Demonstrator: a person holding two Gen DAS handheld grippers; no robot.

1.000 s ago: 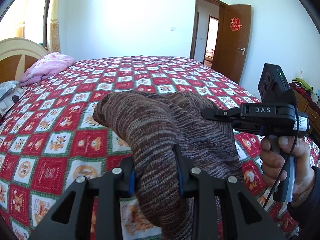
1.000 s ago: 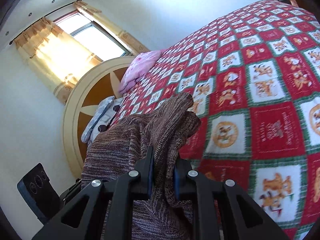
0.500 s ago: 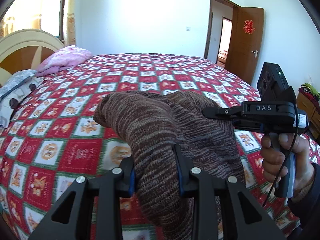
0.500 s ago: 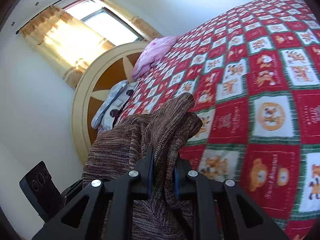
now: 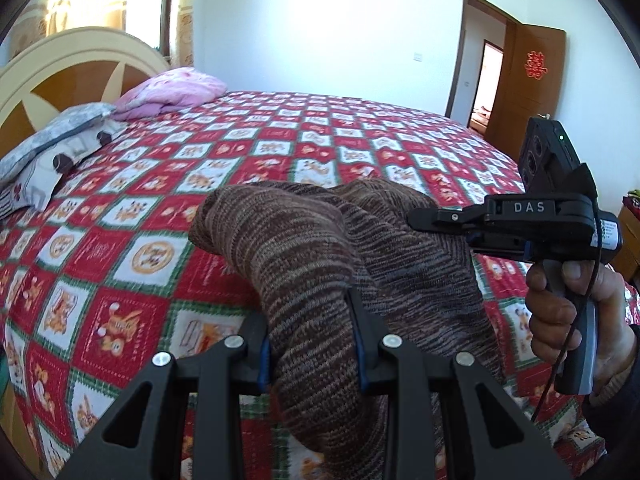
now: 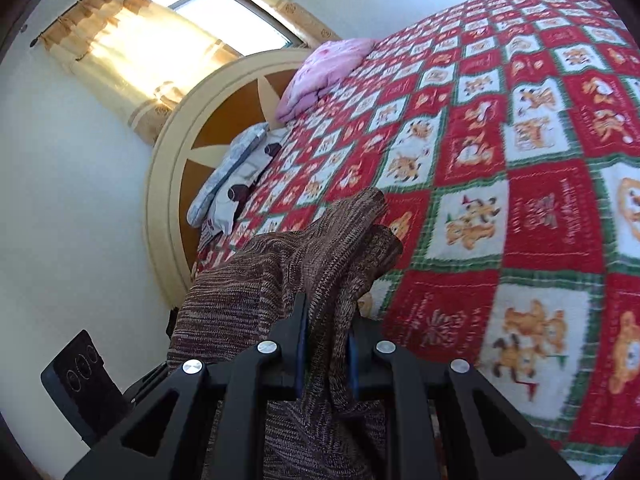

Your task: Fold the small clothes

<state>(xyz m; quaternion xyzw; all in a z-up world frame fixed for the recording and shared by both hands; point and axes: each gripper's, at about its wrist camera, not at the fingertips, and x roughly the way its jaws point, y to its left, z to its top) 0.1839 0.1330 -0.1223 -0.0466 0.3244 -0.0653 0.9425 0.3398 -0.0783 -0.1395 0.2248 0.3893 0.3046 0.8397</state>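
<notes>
A brown striped knit garment (image 5: pixel 304 248) hangs in the air above the bed, held at two places. My left gripper (image 5: pixel 310 340) is shut on a thick bunch of it. My right gripper (image 6: pixel 324 344) is shut on another edge of the same garment (image 6: pixel 336 256). In the left wrist view the right gripper (image 5: pixel 424 216) comes in from the right, level with the garment's top, with a hand on its handle. The left gripper's body (image 6: pixel 80 376) shows at the lower left of the right wrist view.
The bed has a red, white and green checked quilt (image 5: pixel 280 148). A pink pillow (image 5: pixel 172 90) and a grey pillow (image 5: pixel 48 148) lie by the round headboard (image 5: pixel 76 64). An open brown door (image 5: pixel 524 88) is at the far right.
Both grippers have swung with the garment toward the head of the bed, so headboard and pillows now show more. The grip on the garment has not changed.
</notes>
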